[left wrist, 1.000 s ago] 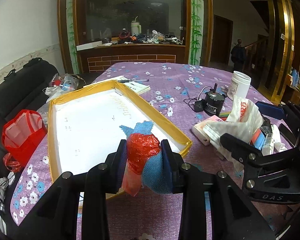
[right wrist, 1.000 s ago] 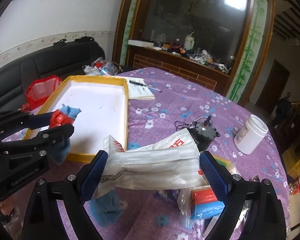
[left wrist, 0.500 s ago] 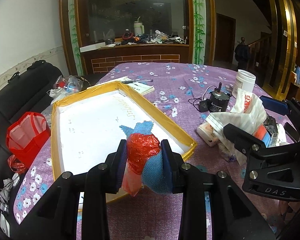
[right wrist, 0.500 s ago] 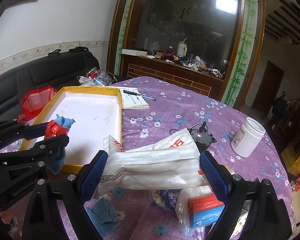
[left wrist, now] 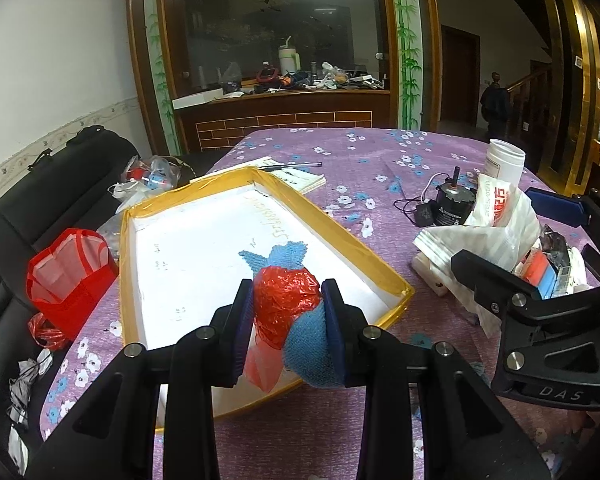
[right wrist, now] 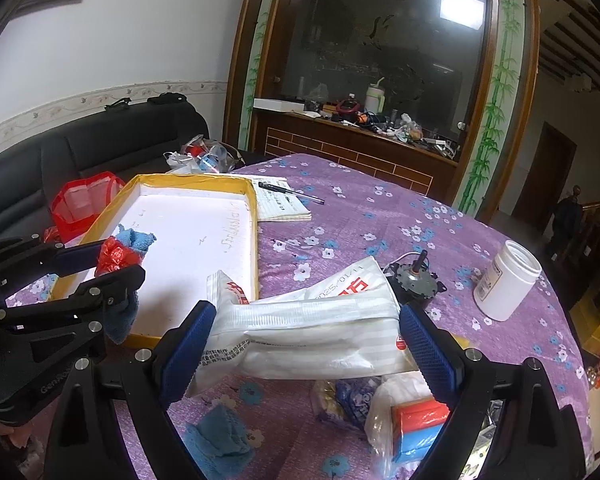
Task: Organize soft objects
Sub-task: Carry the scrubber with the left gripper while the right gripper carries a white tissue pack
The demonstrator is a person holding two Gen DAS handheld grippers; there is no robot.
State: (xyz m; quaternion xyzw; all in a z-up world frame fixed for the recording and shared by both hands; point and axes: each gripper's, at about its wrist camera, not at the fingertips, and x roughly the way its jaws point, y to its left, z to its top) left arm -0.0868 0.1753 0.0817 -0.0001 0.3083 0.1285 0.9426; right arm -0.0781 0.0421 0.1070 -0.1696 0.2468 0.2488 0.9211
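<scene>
Left tongs [left wrist: 286, 312] clamp a red bag [left wrist: 286, 300] and blue cloth [left wrist: 310, 348] above the tray [left wrist: 380, 264]; right tongs [right wrist: 304, 334], spread wide, grip a white packet [right wrist: 300, 332]; best lowered well inside the rim before release.

Two close wrist fisheyes angled down over the table [left wrist: 340, 152], both sharing the yellow-rimmed tray [left wrist: 332, 224], each seeing the other's claw

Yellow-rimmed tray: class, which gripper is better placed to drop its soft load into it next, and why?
Left. The left gripper holds the red bag and blue cloth right over the tray; the right gripper, gripping the white packet, is beside it.
</scene>
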